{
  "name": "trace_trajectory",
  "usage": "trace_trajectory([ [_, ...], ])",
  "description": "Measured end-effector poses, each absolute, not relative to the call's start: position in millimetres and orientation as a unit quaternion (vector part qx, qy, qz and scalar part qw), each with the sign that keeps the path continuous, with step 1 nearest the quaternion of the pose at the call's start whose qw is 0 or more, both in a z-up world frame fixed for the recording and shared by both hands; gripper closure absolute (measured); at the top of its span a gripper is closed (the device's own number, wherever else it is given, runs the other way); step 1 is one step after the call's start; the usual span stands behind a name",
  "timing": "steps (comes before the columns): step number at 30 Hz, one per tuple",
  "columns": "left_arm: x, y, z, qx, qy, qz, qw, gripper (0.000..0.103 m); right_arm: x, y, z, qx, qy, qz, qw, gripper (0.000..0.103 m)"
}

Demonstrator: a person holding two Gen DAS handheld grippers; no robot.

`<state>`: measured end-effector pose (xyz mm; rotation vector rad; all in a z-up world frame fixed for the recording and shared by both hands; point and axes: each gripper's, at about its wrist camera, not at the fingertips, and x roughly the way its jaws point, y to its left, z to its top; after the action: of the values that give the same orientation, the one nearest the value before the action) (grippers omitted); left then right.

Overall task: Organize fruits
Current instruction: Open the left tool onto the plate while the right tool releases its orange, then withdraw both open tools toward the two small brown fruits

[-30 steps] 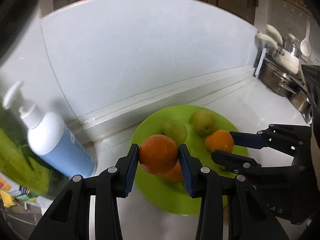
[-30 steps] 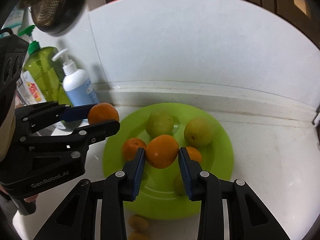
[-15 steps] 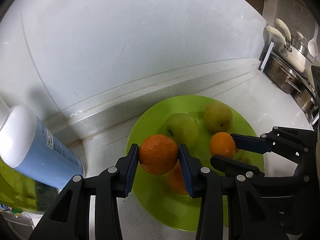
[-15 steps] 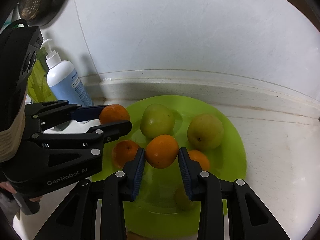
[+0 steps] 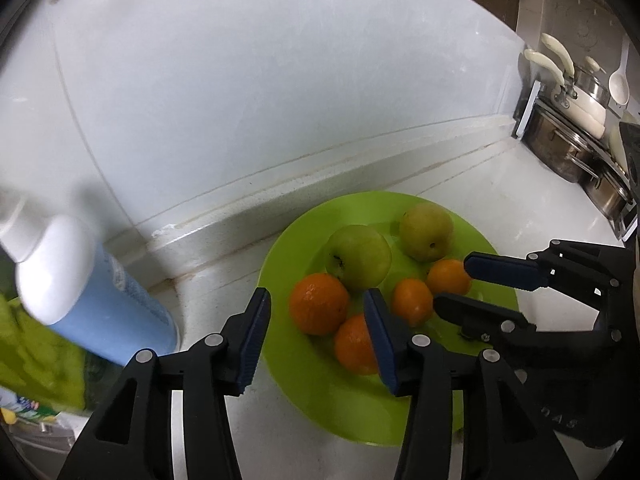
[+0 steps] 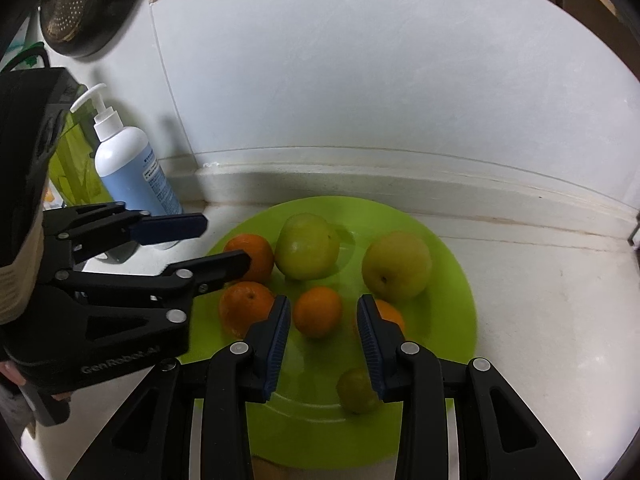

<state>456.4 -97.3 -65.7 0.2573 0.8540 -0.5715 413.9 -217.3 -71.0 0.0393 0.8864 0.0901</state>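
A lime green plate (image 5: pixel 296 376) (image 6: pixel 448 336) lies on the white counter by the wall. It holds two green apples (image 5: pixel 358 256) (image 6: pixel 306 246), several oranges and a small green fruit (image 6: pixel 356 390). My left gripper (image 5: pixel 316 336) (image 6: pixel 224 244) is open, with an orange (image 5: pixel 319 309) resting on the plate between its fingers. My right gripper (image 6: pixel 323 340) (image 5: pixel 452 284) is open, with another orange (image 6: pixel 317 311) on the plate between its fingers.
A white and blue pump bottle (image 5: pixel 84 292) (image 6: pixel 134 168) stands left of the plate, with a green bottle (image 6: pixel 76 168) behind it. Steel pots (image 5: pixel 568 148) stand at the far right. A dark strainer (image 6: pixel 88 4) hangs on the wall.
Both grippers have opened and let go of their oranges, which now rest on the plate. Both grippers have come lower and closer to the plate.
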Motion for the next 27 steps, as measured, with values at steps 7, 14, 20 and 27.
trace_trajectory([
  [7,428.0,-88.7,-33.5,0.118,0.368,-0.264,0.884,0.045,393.9,-222.0,-49.2,0.03,0.408,0.035,0.912,0.066],
  [14,393.8,-77.1,-2.7,0.106,0.336,-0.26,0.899,0.037,363.7,-225.8,-16.8,0.03,0.373,0.031,0.927,0.062],
  [20,360.8,-75.3,13.1,0.104,0.316,-0.256,0.908,0.035,331.3,-232.0,5.8,0.027,0.35,0.033,0.936,0.062],
  [27,327.6,-71.8,8.2,0.128,0.308,-0.257,0.907,0.035,301.5,-233.1,10.0,0.017,0.352,0.031,0.935,0.062],
])
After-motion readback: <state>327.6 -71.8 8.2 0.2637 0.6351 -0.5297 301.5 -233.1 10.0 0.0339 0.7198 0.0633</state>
